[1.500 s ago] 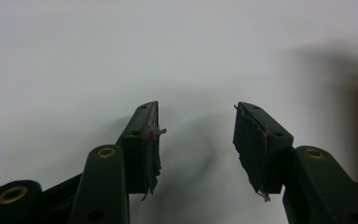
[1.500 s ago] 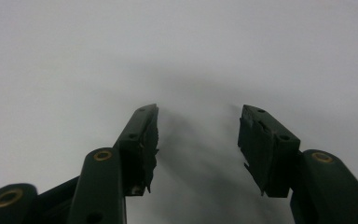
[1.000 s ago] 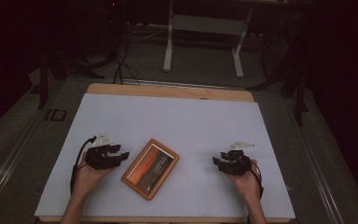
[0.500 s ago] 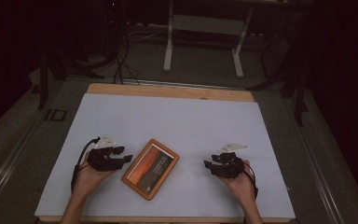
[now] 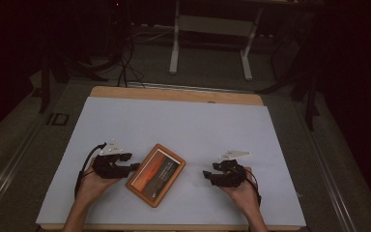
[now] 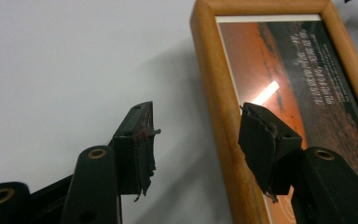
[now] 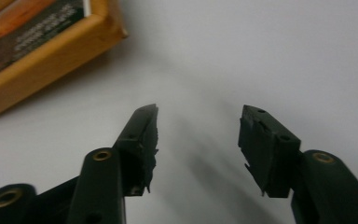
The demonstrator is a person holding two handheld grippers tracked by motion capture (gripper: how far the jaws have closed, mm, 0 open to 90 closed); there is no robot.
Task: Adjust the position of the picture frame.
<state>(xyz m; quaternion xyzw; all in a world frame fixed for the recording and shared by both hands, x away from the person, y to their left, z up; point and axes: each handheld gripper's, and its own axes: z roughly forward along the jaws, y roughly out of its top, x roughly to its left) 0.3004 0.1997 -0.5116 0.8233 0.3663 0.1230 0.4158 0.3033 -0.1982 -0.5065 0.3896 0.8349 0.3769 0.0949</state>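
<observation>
Frame: a wooden-edged picture frame with an orange and dark print under glass, laid flat on the white counter, turned so that its long axis runs from 7 to 1 o'clock in the high view. It is placed near the counter's 6 o'clock edge, between the two grippers.

Left gripper: held in the left hand at 9 o'clock of the frame, tips just beside its long edge. In the left gripper view the jaws are seen apart, having just been opening; the frame's wooden edge is seen between them, one jaw over the counter and the other over the glass. Nothing is clamped.

Right gripper: held in the right hand at 3 o'clock of the frame, near it but apart. In the right gripper view the jaws are seen apart, having just been opening, with bare counter between them; a frame corner is seen at 10 o'clock.
</observation>
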